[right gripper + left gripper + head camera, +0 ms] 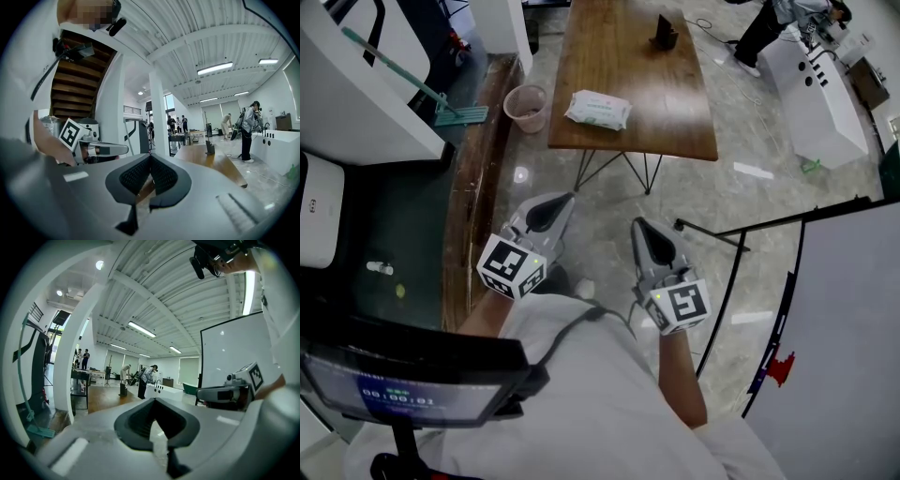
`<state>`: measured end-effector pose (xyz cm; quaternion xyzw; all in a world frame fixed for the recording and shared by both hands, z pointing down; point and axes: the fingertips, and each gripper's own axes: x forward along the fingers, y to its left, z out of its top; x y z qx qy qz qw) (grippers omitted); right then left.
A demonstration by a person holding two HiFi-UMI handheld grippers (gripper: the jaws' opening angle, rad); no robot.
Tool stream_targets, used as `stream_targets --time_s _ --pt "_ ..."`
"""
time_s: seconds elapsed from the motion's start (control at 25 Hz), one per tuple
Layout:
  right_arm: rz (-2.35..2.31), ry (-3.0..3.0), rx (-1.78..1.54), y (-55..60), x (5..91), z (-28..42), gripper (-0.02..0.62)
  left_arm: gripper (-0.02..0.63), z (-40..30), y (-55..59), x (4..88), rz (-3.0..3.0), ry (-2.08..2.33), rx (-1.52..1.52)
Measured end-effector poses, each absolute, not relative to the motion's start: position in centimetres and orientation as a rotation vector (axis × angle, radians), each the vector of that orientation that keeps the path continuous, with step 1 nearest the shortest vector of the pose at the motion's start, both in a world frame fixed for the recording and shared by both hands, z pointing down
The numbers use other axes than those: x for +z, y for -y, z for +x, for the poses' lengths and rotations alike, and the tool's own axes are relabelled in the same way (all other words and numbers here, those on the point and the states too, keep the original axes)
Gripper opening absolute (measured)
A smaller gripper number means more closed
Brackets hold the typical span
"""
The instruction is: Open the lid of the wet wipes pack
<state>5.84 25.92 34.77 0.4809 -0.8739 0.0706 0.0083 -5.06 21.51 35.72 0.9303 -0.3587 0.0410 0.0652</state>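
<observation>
The wet wipes pack [598, 110], white with a green label, lies flat near the front left corner of the wooden table [675, 103]. Both grippers hover over the stone floor in front of the table, well short of the pack. My left gripper [565, 199] points toward the table with its jaws together and nothing between them. My right gripper [636, 223] hangs beside it, jaws also closed and empty. In the left gripper view the left gripper [154, 400] has its tips meeting. In the right gripper view the right gripper [150, 157] is shut, with the table [211, 161] ahead.
A black stand [664, 35] sits at the table's far end. A pink waste bin [526, 106] stands left of the table. A white board on a black frame [853, 309] is at my right, a white unit [816, 94] far right. People stand in the background.
</observation>
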Motion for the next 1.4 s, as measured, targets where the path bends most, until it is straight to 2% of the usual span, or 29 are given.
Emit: stream_targets --time_s 0.68,1.4 --pt "1.490 2.673 0.245 -20.2 36.9 6.4 0.009 0.008 -4.9 -15.2 37.4 2.769 1.066 0.112" --pt "1.594 2.587 0.273 -4.1 35.9 6.3 0.009 0.008 -4.2 1.6 37.1 2.796 0.894 0.131"
